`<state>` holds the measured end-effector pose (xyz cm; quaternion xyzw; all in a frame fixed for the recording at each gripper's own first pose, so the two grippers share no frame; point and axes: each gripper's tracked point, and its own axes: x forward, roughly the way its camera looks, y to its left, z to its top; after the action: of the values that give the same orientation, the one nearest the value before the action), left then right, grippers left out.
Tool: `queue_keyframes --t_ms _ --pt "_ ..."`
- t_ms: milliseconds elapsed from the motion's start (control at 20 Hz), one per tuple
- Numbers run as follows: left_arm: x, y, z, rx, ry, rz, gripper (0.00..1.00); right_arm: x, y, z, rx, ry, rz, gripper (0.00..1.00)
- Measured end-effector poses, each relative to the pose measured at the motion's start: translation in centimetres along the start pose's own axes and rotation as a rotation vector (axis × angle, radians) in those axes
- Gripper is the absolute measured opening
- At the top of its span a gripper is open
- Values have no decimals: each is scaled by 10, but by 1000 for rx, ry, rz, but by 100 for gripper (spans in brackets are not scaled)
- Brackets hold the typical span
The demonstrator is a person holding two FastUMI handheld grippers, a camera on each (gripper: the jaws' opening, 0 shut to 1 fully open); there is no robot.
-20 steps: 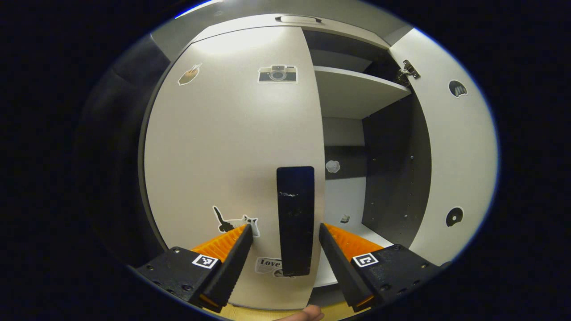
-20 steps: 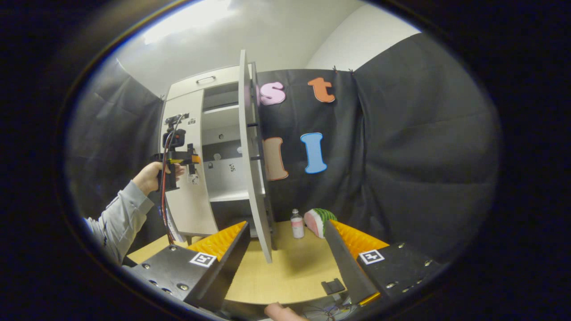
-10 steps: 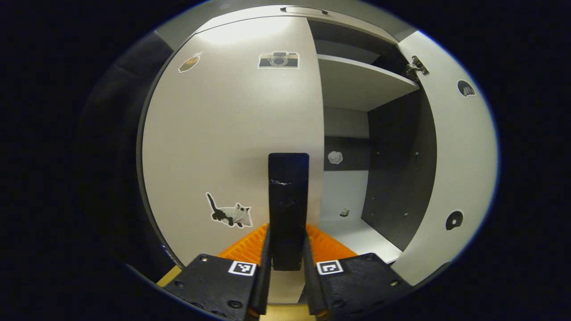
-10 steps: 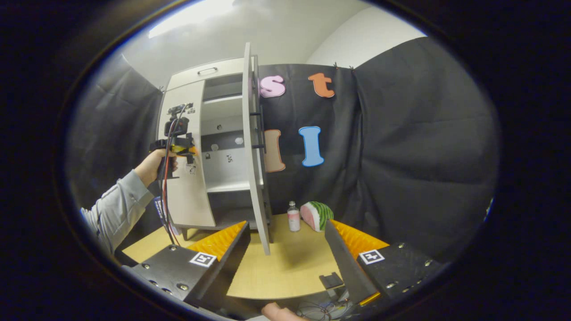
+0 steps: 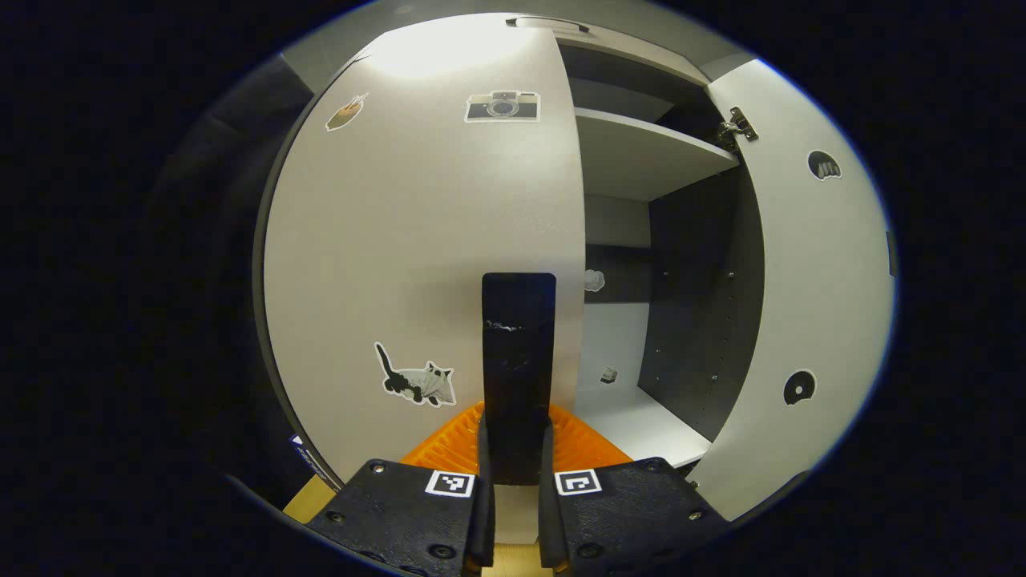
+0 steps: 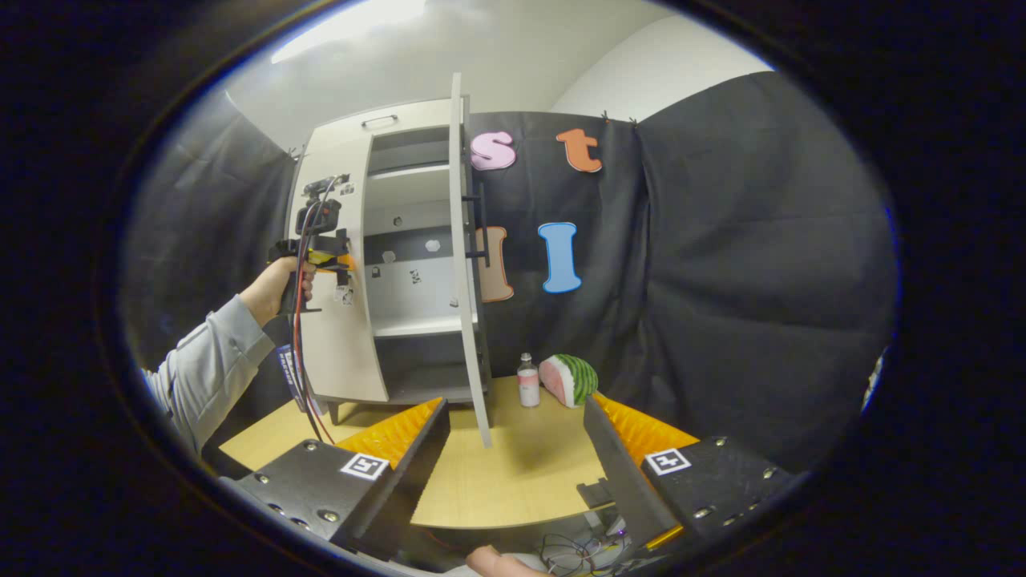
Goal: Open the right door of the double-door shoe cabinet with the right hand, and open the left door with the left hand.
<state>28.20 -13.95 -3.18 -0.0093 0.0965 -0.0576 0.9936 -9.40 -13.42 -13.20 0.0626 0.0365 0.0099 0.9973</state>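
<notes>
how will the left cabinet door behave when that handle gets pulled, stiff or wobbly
The left door is a flat rigid panel, so it should swing as one piece, not flex. The left hand-held gripper is shut on the handle at the free edge, likely giving easy leverage. The right door already stands open, which hints that the hinges turn freely.

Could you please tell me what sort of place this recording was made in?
Most likely a staged recording booth, not a real home: black cloth walls the space, a white shoe cabinet stands on a wooden table, and a small bottle and a toy watermelon slice sit beside it.
</notes>
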Motion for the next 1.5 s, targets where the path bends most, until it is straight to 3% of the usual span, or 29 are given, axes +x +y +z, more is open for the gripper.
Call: queue_keyframes --t_ms 500,1000,1500 --pt "-26 9 -2 38 5 -62 23 -30 21 6 23 -20 -9 100" --pt "-57 27 -5 -2 -7 -73 22 -54 55 26 1 -65 38 100" --pt "-105 83 -4 -2 -10 -73 18 -59 97 27 -10 -69 72 100"
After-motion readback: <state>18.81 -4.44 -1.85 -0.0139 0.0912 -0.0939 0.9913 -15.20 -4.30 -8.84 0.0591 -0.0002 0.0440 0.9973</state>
